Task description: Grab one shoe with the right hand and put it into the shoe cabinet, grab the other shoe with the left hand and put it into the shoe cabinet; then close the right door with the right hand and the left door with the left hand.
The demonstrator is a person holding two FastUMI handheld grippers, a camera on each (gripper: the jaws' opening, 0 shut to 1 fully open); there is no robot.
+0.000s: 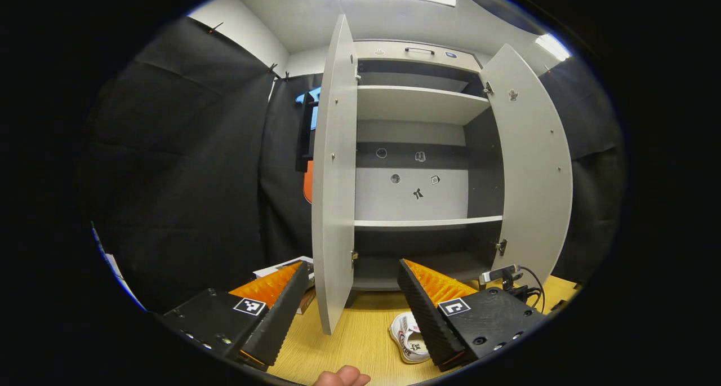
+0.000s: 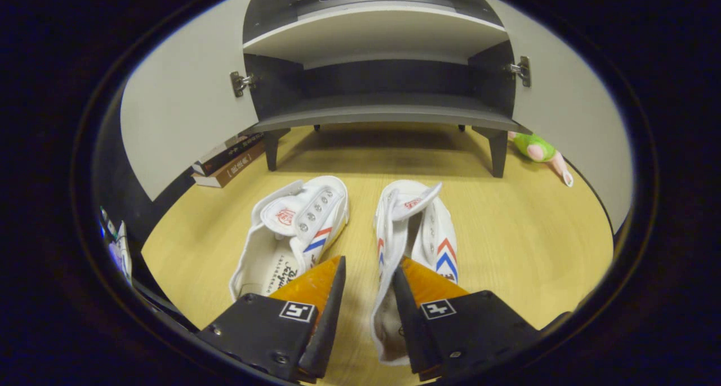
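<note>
Wooden tabletop (image 2: 507, 228) carries both white sneakers side by side, toes toward the shoe cabinet (image 2: 377, 70). My right gripper (image 2: 369, 279) has its fingers apart, straddling the inner wall of the right shoe (image 2: 417, 228), not clamped on it; the left shoe (image 2: 293, 228) lies just beside. Both cabinet doors stand open. My left gripper (image 1: 352, 287) hangs higher with its fingers wide apart, facing the left door (image 1: 332, 177) and empty shelves. I see stacked books (image 2: 228, 160) and a green plush toy (image 2: 538, 149) near the cabinet's legs.
</note>
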